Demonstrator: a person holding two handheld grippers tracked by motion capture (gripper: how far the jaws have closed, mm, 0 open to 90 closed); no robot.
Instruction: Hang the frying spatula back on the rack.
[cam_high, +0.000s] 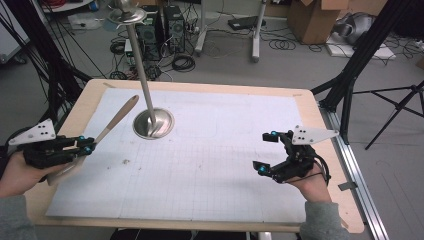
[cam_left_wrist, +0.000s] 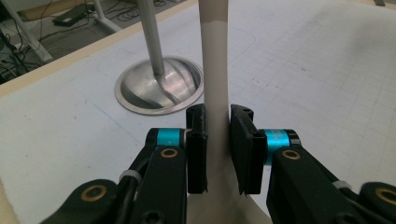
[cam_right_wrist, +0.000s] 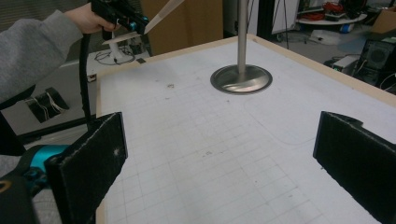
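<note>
A long spatula (cam_high: 119, 118) with a pale blade end and a brown wooden handle is held up off the table at the left, handle pointing toward the far side. My left gripper (cam_high: 86, 145) is shut on its pale shaft. In the left gripper view both pads press the white shaft (cam_left_wrist: 215, 60) between them. My right gripper (cam_high: 266, 152) hovers wide open over the right part of the table with nothing between its jaws. The right gripper view looks across the mat at the left gripper (cam_right_wrist: 123, 18) and the spatula (cam_right_wrist: 163, 11).
A metal stand with a round base (cam_high: 154, 123) and a tall pole topped by a small disc (cam_high: 127, 15) stands on the white gridded mat (cam_high: 210, 165). The wooden table (cam_high: 320, 125) ends near cables, tripod legs and boxes on the floor.
</note>
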